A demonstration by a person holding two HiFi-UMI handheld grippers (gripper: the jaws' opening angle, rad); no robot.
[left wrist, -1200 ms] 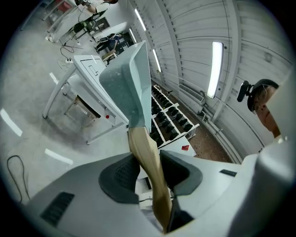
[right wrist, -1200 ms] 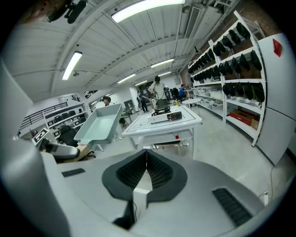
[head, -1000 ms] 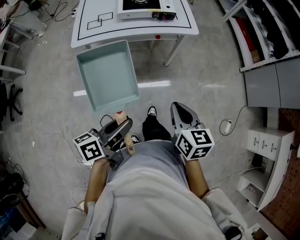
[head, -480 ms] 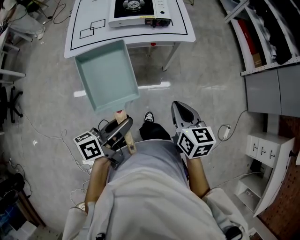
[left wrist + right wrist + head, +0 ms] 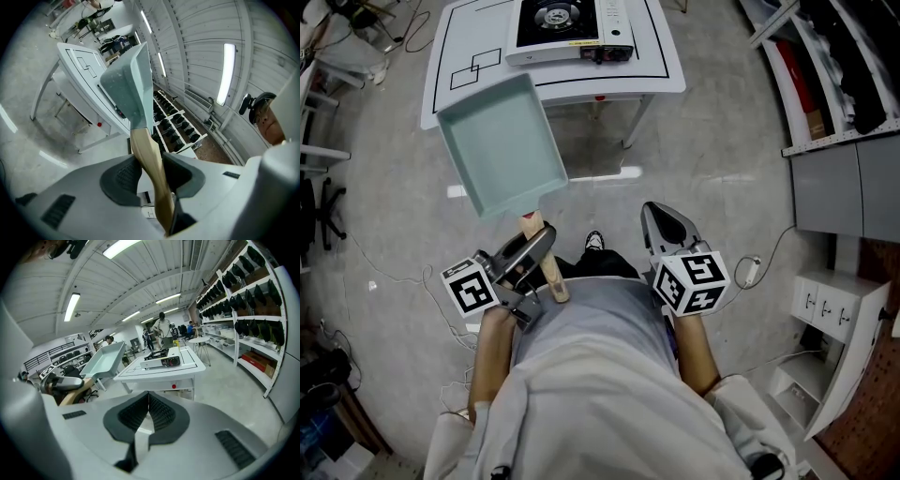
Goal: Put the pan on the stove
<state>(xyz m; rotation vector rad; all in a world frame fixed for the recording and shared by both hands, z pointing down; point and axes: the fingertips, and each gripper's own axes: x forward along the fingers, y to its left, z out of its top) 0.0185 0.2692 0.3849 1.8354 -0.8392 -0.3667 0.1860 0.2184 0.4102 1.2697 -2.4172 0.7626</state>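
The pan [image 5: 500, 144] is a square, pale teal one with a wooden handle [image 5: 542, 258]. My left gripper [image 5: 528, 249] is shut on that handle and carries the pan in the air, short of the white table [image 5: 666, 73]. In the left gripper view the handle [image 5: 149, 168] runs between both pads up to the pan [image 5: 126, 89]. The stove [image 5: 564, 31], a white portable gas burner, stands on the table beyond the pan. My right gripper [image 5: 667, 225] is shut and holds nothing; its view shows the pan [image 5: 104, 360], the stove [image 5: 161, 358] and the table [image 5: 164, 371] ahead.
Shelving with dark items [image 5: 830, 66] lines the right side, and a grey cabinet [image 5: 844, 173] stands below it. Cables [image 5: 366, 253] trail over the floor at left. People [image 5: 161, 326] stand far behind the table. A black rectangle outline [image 5: 476, 67] is marked on the tabletop.
The table and stove have come closer in the head view. Both grippers and the carried pan have moved forward toward the table.
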